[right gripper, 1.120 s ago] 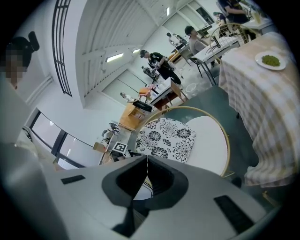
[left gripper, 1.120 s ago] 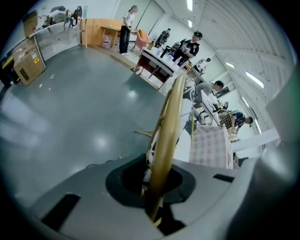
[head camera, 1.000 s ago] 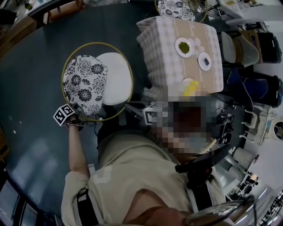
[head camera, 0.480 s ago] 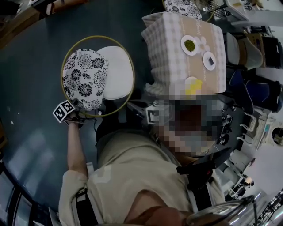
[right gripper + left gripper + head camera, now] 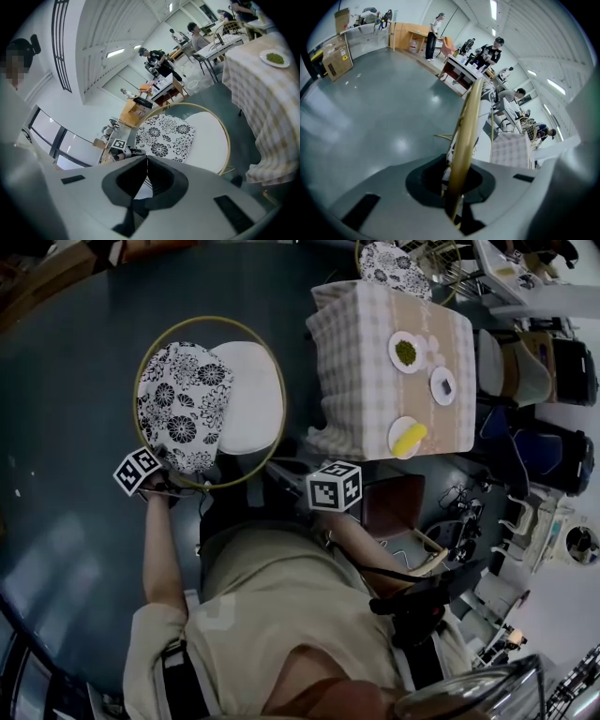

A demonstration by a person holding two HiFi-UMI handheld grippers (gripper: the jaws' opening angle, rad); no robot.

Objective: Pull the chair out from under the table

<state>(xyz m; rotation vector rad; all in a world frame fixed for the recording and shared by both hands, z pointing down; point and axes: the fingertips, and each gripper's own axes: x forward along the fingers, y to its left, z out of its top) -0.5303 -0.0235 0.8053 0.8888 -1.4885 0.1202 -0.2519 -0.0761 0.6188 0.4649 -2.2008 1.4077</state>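
The left gripper [image 5: 456, 206] is clamping its nearly closed jaws on the chair's gold rim [image 5: 469, 122]. The right gripper [image 5: 146, 164] is holding nothing, jaws pressed together. The chair [image 5: 246, 399] is standing beside the table [image 5: 361, 352], apart from it, with its legs lying hidden beneath the seat.

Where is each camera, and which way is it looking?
Head view: on the person's head, looking steeply down at the chair and checked table; their torso and arms show.
Left gripper view: on the left gripper, looking along its jaws, shut on the chair's gold ring, across the floor.
Right gripper view: on the right gripper, jaws shut and empty, facing the chair.
Shared: head and right gripper views both show the floral cushion and table.
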